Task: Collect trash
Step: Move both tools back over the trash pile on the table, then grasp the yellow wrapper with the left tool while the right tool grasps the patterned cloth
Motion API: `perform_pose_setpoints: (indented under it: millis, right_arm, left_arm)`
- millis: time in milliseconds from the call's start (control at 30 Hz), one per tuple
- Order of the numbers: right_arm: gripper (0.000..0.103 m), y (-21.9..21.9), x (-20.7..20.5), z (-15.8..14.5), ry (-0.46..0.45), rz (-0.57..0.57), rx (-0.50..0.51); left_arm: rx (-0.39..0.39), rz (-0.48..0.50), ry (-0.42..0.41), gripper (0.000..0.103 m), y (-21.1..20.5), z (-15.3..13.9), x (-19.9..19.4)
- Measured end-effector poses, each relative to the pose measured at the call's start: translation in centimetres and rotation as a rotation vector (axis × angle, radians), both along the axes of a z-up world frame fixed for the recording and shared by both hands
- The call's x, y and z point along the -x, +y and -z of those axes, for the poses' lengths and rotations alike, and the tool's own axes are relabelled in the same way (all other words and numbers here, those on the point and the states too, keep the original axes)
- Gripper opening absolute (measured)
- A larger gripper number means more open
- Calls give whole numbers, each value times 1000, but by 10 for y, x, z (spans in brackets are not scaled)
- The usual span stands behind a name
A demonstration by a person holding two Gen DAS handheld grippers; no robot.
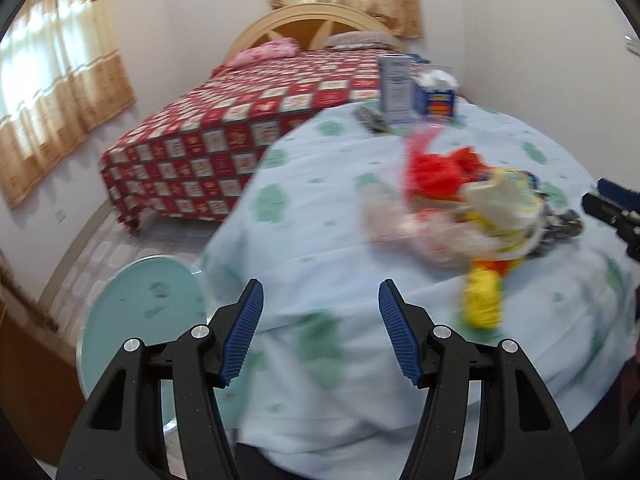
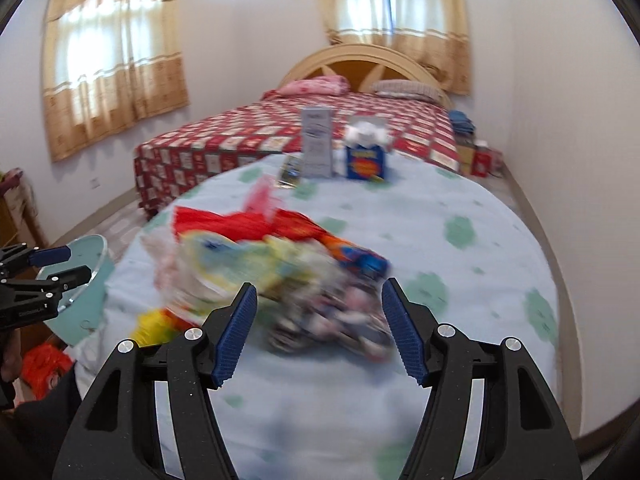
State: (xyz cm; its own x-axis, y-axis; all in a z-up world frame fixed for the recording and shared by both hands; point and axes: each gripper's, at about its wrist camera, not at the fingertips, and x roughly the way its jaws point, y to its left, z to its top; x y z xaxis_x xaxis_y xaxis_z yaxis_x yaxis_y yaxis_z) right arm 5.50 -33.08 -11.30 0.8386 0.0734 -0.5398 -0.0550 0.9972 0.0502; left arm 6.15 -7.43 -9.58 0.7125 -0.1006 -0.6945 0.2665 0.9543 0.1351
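A: Item one, left gripper (image 1: 320, 312). Condition?

B: Blue ribbed fingers (image 1: 244, 332) spread fairly wide, nothing between them. Below them only the pale blue cloth of the surface (image 1: 320, 216), printed with green flowers.

A: Item two, right gripper (image 2: 318, 312).

B: Same make, fingers parted about as far, nothing held. The near edge of the trash pile (image 2: 272, 272) lies just ahead of the tips; no pad touches it.

A: Item three, the trash itself.

B: One loose heap on the cloth: a red plastic bag (image 1: 436, 172), a cream bag, a yellow piece (image 1: 482, 304), pinkish clear film, and a dark printed wrapper (image 2: 340, 328) nearest the right fingers. The frames are smeared, so the count of pieces is probably five or six, no firmer. From the left gripper the heap sits ahead and off to the right, apart from the fingers.

A: Other stock?

B: A grey carton (image 1: 394, 88), a blue tissue box (image 1: 438, 98) and a small dark object at the far edge, well apart from the heap. A teal round bin (image 2: 82, 288) stands beside the surface on the left; a bed (image 1: 224, 128) is behind.

A: Progress?

B: By my reading, barely started. Nothing is gripped, and the whole heap remains to collect.
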Motion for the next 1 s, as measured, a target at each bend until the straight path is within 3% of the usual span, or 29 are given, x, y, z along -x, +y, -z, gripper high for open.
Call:
perform_pose_setpoints:
  millis: [200,367,400,433,500,600,1000]
  right_arm:
    - [69,-29,16,16,15,52,-11]
    - [69,-43,22,23,15,75,-48]
    - [69,-44,22,24,16,75,-54]
    - [69,-44,21,23,16,75,-57]
    - [69,-46,21,24,12,78,-63]
    - [69,-50,21,24,11,88,-72]
    - [69,-39,5,21,19,65,-79]
  left_arm:
    - [26,90,24,60,-53,6,12]
    - [-10,157,53,60,-85,22,13]
    - [-19,164,71,52,-90,26,11]
    - [-17,173,85,31,-92,29,10]
    - [-9,195,110,24,-95,31,8]
    - [-13,212,78,22,-96,22,11]
    - [76,265,-74,22,-85,-63,37]
